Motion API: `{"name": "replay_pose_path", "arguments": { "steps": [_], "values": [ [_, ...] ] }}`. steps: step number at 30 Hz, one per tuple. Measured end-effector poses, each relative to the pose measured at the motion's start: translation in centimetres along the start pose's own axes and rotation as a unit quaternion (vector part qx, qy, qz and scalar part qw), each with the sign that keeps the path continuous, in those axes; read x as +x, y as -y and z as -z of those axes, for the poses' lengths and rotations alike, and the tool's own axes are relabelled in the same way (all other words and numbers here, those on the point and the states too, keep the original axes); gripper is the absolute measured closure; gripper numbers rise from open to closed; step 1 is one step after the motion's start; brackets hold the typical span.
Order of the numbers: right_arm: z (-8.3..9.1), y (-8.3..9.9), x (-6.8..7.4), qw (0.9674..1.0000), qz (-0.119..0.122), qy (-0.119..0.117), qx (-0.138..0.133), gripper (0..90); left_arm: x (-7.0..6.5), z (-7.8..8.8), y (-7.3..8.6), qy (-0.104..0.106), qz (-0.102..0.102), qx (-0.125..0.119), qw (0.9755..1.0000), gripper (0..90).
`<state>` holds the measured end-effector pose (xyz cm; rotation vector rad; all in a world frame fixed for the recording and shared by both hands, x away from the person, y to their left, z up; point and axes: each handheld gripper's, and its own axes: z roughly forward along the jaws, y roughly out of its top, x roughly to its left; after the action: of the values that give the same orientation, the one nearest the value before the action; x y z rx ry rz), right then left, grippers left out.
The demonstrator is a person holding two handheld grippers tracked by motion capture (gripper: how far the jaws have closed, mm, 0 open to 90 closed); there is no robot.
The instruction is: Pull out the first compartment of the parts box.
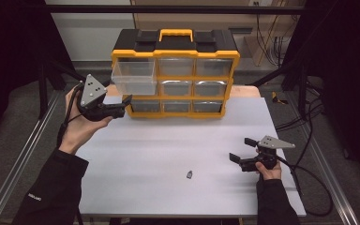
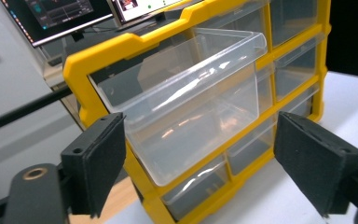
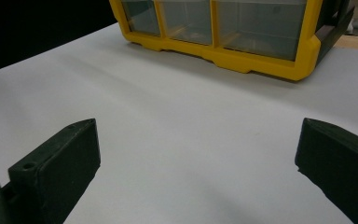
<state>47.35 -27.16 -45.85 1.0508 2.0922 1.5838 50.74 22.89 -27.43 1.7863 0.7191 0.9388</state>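
A yellow and black drawer cabinet (image 1: 175, 56) stands at the back of the white table (image 1: 178, 187). Its top-left clear drawer (image 1: 135, 77) is pulled out toward me and looks empty. My left gripper (image 1: 126, 104) hovers open just left of the cabinet, below that drawer; in the left gripper view the clear drawer (image 2: 186, 107) sits ahead between the spread jaws of the left gripper (image 2: 214, 163). My right gripper (image 1: 241, 150) rests open near the table's right front, nothing between its jaws. A small dark part (image 1: 190, 175) lies on the table left of it.
The cabinet (image 3: 242, 32) has three rows of clear drawers, the others shut. A wooden board (image 1: 246, 91) shows behind the cabinet at the right. Cables (image 1: 309, 183) trail off the table's right edge. Monitors (image 2: 60, 16) stand behind the cabinet in the left gripper view.
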Motion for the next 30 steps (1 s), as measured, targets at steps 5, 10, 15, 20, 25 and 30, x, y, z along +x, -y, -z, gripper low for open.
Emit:
{"name": "replay_pose_path", "arguments": {
  "steps": [5, 10, 15, 20, 25, 30],
  "values": [
    [0.0, 0.0, 0.0, 1.0, 0.0, 0.0, 0.001, 0.5, -0.3, 0.5, 1.0, 0.019, 0.024, -0.006, 0.9995, 11.9],
    [0.0, 0.0, 0.0, 1.0, 0.0, -0.001, 0.002, 0.5, -0.9, 0.8, 2.0, 0.039, 0.039, -0.008, 0.9984, 9.2],
    [0.0, 0.0, 0.0, 1.0, 0.001, 0.0, -0.001, 0.5, -1.4, 0.7, 3.4, 0.056, 0.052, -0.006, 0.9971, 8.2],
    [0.0, 0.0, 0.0, 1.0, 0.0, -0.001, 0.001, 0.5, -2.0, 0.8, 4.6, 0.063, 0.058, -0.01, 0.9963, 8.1],
    [0.0, 0.0, 0.0, 1.0, 0.001, -0.001, 0.001, 0.5, -2.6, 0.6, 5.9, 0.071, 0.064, -0.01, 0.9954, 7.4],
    [0.0, 0.0, 0.0, 1.0, 0.001, -0.001, 0.001, 0.5, -3.3, 0.2, 7.3, 0.082, 0.075, 0.009, 0.9937, 6.8]
  ]
}}
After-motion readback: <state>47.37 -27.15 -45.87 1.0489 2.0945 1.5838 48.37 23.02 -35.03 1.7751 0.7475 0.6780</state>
